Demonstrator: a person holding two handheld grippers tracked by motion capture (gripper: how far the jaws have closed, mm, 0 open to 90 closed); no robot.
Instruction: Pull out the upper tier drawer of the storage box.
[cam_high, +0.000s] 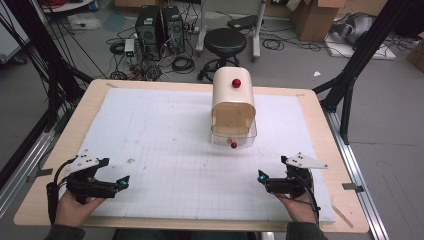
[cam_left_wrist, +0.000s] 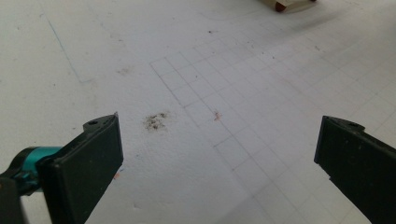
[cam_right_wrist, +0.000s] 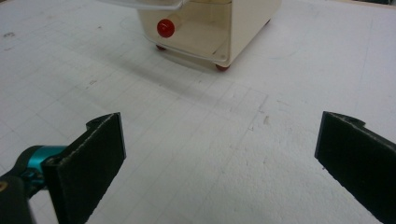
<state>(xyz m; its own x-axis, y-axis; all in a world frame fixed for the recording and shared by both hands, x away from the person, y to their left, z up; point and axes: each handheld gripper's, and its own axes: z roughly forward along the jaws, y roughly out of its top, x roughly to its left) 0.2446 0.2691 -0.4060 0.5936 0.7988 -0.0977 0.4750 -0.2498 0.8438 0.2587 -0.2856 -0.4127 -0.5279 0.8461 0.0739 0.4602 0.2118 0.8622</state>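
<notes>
**Both grippers idle, jaws spread, cream box mid-table**

Cream box (cam_high: 233, 102) sits upper centre of the high view, on the white gridded mat (cam_high: 165, 150). It has a rounded top with a red knob (cam_high: 236, 83) on it; its clear front flap (cam_high: 234, 136) is down and carries a second red knob (cam_high: 233, 145).

Left gripper (cam_high: 116, 184) is lower left of the frame, held in a hand (cam_high: 75, 207), jaws wide apart and gripping nothing. Its own view has bare mat between the jaws and a dark smudge (cam_left_wrist: 155, 121) left of centre.

Right gripper (cam_high: 265, 179) is lower right, also released and empty, well apart from the box. In its view the box (cam_right_wrist: 243, 23) fills the top centre, with the flap's red knob (cam_right_wrist: 165, 28) upper left of it.
</notes>
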